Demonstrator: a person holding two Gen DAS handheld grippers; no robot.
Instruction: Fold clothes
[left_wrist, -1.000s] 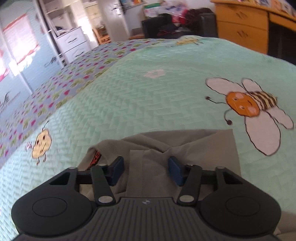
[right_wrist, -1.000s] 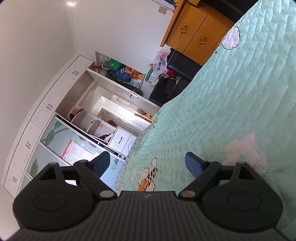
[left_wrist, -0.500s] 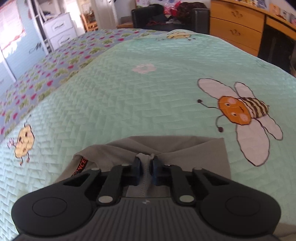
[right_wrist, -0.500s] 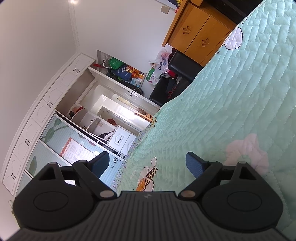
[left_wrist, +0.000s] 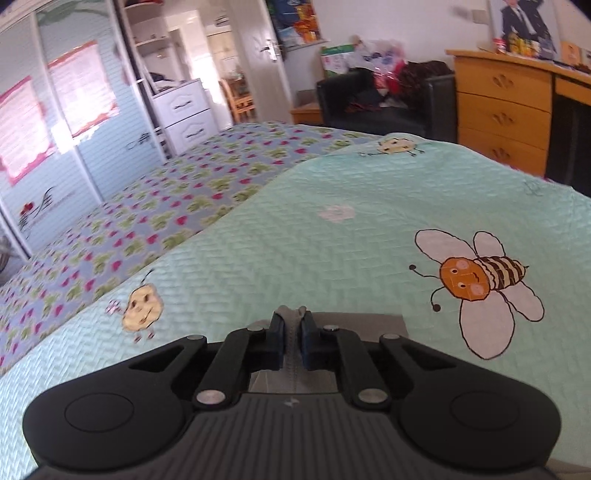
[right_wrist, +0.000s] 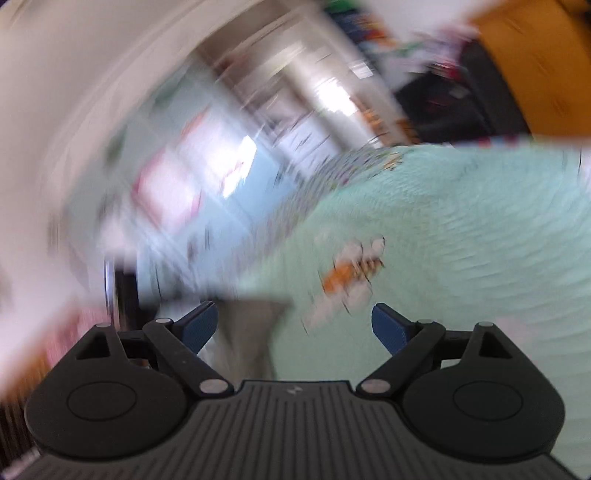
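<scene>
While left gripper (left_wrist: 291, 332) pinches bunched grey garment (left_wrist: 369, 321), right gripper (right_wrist: 293, 326) spread, view blurred

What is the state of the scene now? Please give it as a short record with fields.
surface: green quilted bedspread with a bee print
garment: grey garment, mostly hidden behind the gripper
left gripper: left gripper shut on a fold of the grey garment
right gripper: right gripper open, holding nothing
right view: heavily blurred
fold progress: cannot tell
</scene>
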